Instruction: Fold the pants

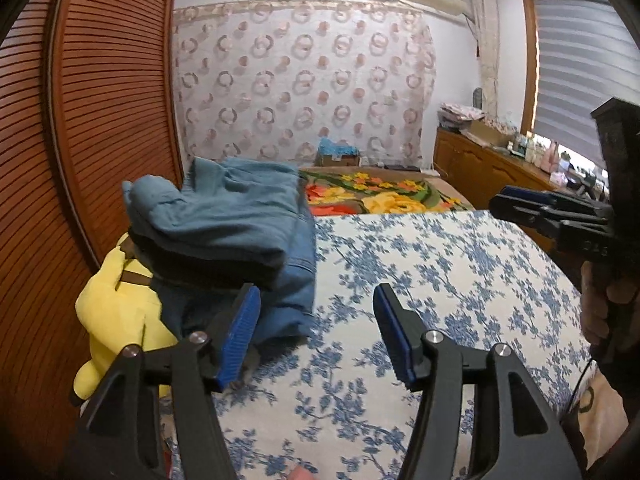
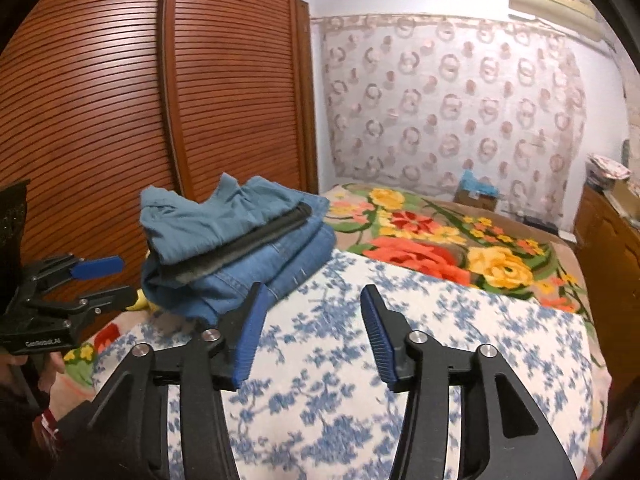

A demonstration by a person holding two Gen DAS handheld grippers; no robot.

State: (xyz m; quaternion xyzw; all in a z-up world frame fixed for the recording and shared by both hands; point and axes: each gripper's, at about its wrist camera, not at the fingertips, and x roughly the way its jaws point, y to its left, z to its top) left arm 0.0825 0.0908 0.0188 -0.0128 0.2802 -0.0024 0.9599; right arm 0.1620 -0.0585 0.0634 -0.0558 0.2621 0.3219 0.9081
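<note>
Pants (image 2: 240,248) are sitting in a folded stack at the far left edge of the bed, right up against the wooden slatted wardrobe (image 2: 120,120). It looks like 3 layers: a teal pair on top, something dark in the middle, blue denim underneath. A yellow plush toy (image 1: 116,320) is wedged just beside the stack on the wardrobe side.

Your left gripper (image 1: 316,340) is partly open with nothing between its blue pads; its left finger sits in front of the denim, but you can't tell if it's touching. Your right gripper (image 2: 310,336) is about the same, jaws apart and empty, hovering over the blue-and-white floral blanket (image 2: 360,380). Neither one has hold of any fabric.

Past that blanket, a bright flowered blanket (image 2: 432,248) covers the far end of the bed.
</note>
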